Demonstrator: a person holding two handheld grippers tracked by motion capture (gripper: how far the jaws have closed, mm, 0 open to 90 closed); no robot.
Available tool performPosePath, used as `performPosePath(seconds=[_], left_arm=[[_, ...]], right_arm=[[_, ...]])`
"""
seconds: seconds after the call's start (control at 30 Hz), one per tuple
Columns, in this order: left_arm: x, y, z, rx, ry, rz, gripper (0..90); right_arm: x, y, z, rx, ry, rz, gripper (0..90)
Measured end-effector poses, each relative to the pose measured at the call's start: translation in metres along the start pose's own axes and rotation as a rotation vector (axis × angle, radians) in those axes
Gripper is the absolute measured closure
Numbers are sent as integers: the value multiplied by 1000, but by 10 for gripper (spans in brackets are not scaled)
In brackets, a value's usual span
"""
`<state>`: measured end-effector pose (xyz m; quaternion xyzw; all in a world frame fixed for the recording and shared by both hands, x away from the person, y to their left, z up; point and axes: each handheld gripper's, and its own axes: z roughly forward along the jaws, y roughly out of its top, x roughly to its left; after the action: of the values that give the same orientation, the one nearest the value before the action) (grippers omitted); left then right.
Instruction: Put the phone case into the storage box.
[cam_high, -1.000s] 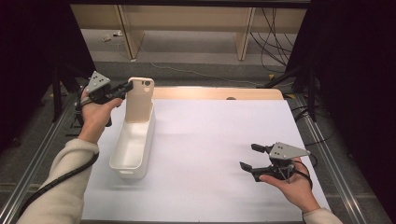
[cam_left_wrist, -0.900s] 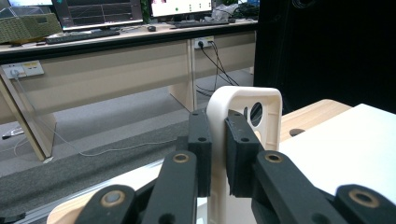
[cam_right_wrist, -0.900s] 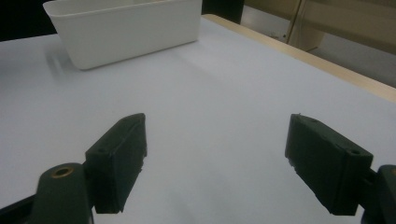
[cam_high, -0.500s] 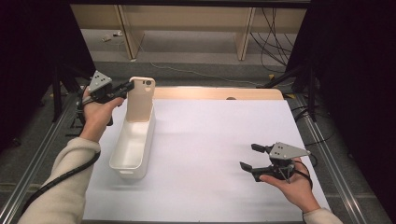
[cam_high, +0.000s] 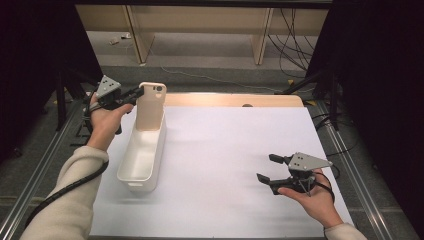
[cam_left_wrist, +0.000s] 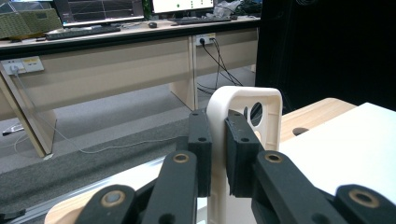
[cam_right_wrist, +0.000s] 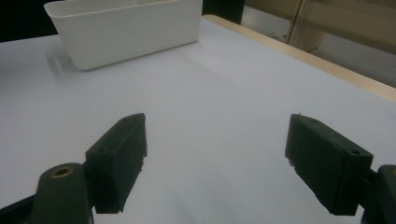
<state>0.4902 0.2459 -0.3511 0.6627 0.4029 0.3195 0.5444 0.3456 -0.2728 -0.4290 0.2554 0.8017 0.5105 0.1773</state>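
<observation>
High view: at far left, the left gripper (cam_high: 134, 94) clamps a phone case (cam_high: 151, 106), standing it upright at the far end of a white bin (cam_high: 142, 155), apparently to lower it in. At right, the right gripper (cam_high: 267, 168) rests low on the table (cam_high: 225, 150), its 2 jaws spread apart, empty, palm upward.
</observation>
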Motion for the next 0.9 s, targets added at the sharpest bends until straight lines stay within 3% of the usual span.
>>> performPosePath(seconds=[0.9], left_arm=[[5, -9, 10, 28, 11, -12, 819]], right_arm=[[0, 0, 0, -1, 1, 0, 220]])
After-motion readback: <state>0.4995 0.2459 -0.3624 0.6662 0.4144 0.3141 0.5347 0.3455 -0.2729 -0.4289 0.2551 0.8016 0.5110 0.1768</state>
